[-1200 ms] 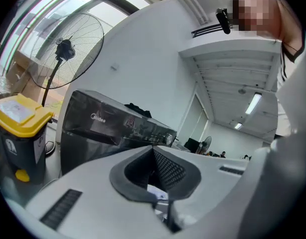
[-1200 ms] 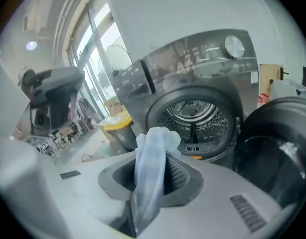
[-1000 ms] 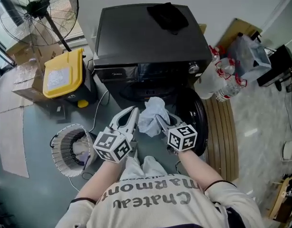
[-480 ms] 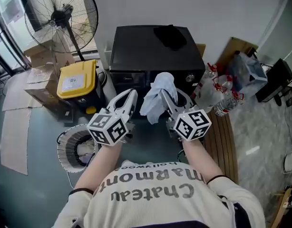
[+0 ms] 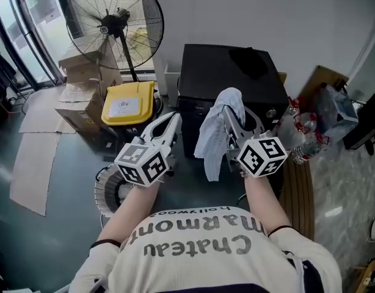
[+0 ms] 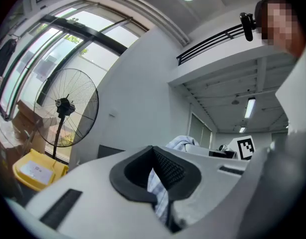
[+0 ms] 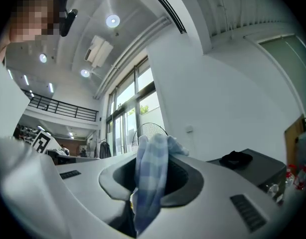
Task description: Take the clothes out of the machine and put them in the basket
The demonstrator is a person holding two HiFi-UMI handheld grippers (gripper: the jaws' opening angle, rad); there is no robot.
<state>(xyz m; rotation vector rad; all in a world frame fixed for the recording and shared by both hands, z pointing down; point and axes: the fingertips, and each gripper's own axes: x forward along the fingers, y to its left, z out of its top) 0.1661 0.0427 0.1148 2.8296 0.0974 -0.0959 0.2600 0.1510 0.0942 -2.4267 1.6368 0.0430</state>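
You stand on a grey-blue floor [image 5: 47, 237] by a white wall, facing a boxy black machine [image 5: 218, 72]. A fan [image 5: 117, 23] and a yellow bin [image 5: 127, 102] stand to its left. The round ribbed basket [image 5: 108, 191] sits below your left gripper [image 5: 171, 119], which is closed and empty. Your right gripper [image 5: 237, 116], held out level, clamps a soft checked cloth [image 5: 218, 130] that hangs before the machine.
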